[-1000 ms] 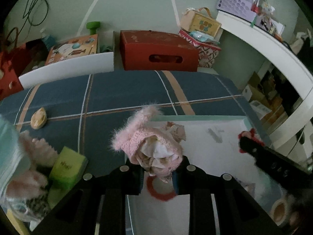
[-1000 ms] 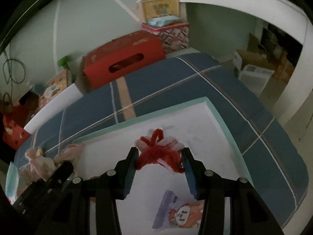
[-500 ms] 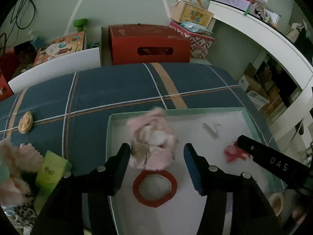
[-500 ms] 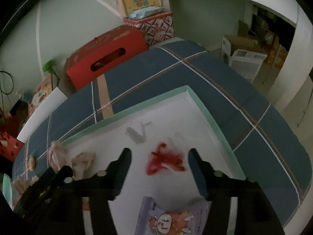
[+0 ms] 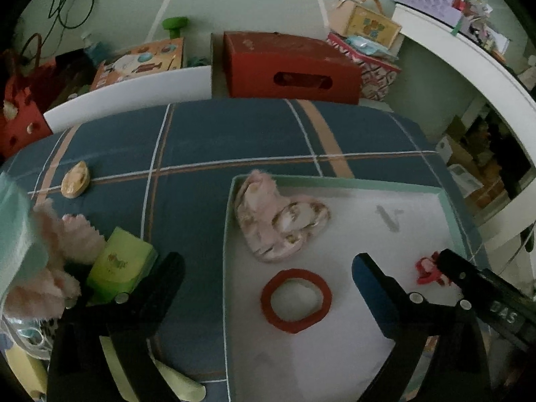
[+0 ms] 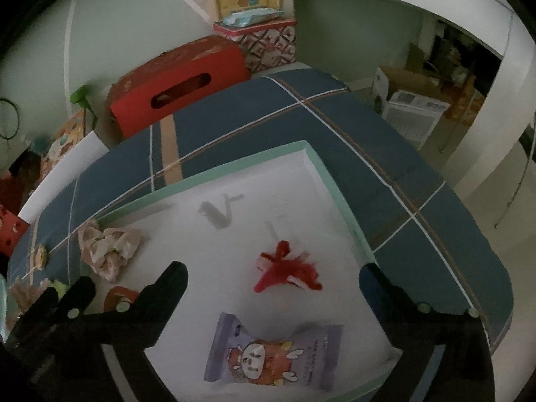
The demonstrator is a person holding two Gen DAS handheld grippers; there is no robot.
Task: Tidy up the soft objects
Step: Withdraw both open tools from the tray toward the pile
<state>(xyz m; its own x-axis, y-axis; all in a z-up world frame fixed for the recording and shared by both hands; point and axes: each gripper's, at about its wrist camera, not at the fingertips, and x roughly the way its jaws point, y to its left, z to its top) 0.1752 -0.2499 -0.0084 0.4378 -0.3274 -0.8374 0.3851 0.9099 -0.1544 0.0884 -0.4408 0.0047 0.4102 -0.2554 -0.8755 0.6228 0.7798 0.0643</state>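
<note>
A white tray with a mint rim (image 5: 335, 181) (image 6: 234, 164) lies on the blue plaid bedspread. In its far left corner a pink fluffy soft item (image 5: 274, 221) (image 6: 107, 244) rests loose, with a red ring (image 5: 296, 299) just below it. My left gripper (image 5: 266, 268) hovers over them, its jaws opening wide and touching nothing. A red fuzzy yarn piece (image 6: 286, 268) (image 5: 427, 268) lies on the tray floor under my right gripper (image 6: 273, 274), whose jaws are also opening and stand clear of it. A purple snack packet (image 6: 273, 351) sits nearer the camera.
Left of the tray lie a yellow-green box (image 5: 122, 261), a pink plush toy (image 5: 50, 268) and a small tan object (image 5: 75, 184). A red box (image 5: 291, 63) and a white board (image 5: 134, 90) stand behind the bed. The bed drops off at the right (image 6: 469, 234).
Both grippers opened wide. The left let go of the pink fluffy item and the right let go of the red yarn piece; both now lie in the tray.
</note>
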